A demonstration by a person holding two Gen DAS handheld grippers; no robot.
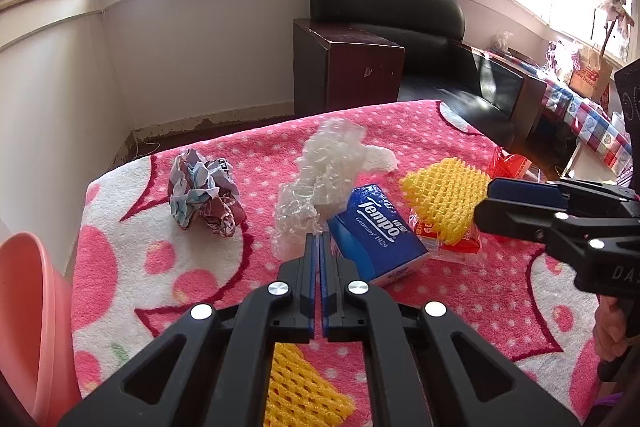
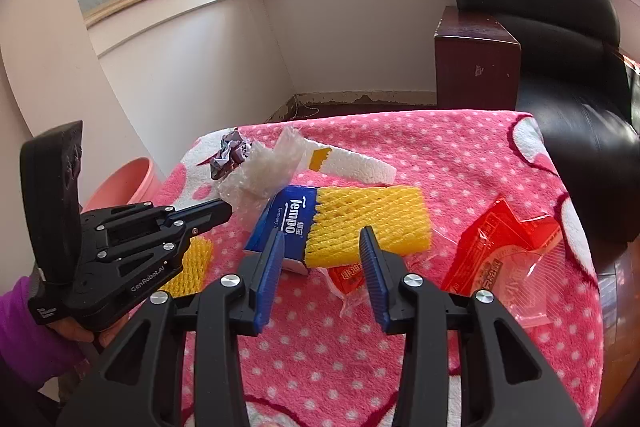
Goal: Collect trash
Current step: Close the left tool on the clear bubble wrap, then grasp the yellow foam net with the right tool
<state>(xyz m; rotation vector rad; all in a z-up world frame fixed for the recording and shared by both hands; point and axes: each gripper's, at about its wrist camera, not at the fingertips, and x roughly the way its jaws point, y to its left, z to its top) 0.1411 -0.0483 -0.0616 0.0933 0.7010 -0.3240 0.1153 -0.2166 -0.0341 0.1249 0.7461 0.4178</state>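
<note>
My left gripper [image 1: 318,241] is shut and empty, its tips at the near edge of a clear bubble-wrap wad [image 1: 320,179]; it also shows in the right wrist view [image 2: 224,209]. My right gripper [image 2: 322,241] is open, its jaws either side of a yellow foam net [image 2: 366,223] that lies on a blue Tempo tissue pack [image 2: 282,223]. In the left wrist view the right gripper [image 1: 486,203] is beside that net [image 1: 446,199] and the pack [image 1: 376,231]. A crumpled paper ball [image 1: 204,195], red wrappers [image 2: 504,247] and a second yellow net [image 1: 300,391] lie on the table.
The table has a pink dotted blanket [image 1: 460,307]. A pink bin [image 1: 24,307] stands at its left edge. A white foam strip [image 2: 352,167] lies behind the tissue pack. A black sofa [image 1: 400,27] and dark cabinet [image 1: 344,67] stand beyond the table.
</note>
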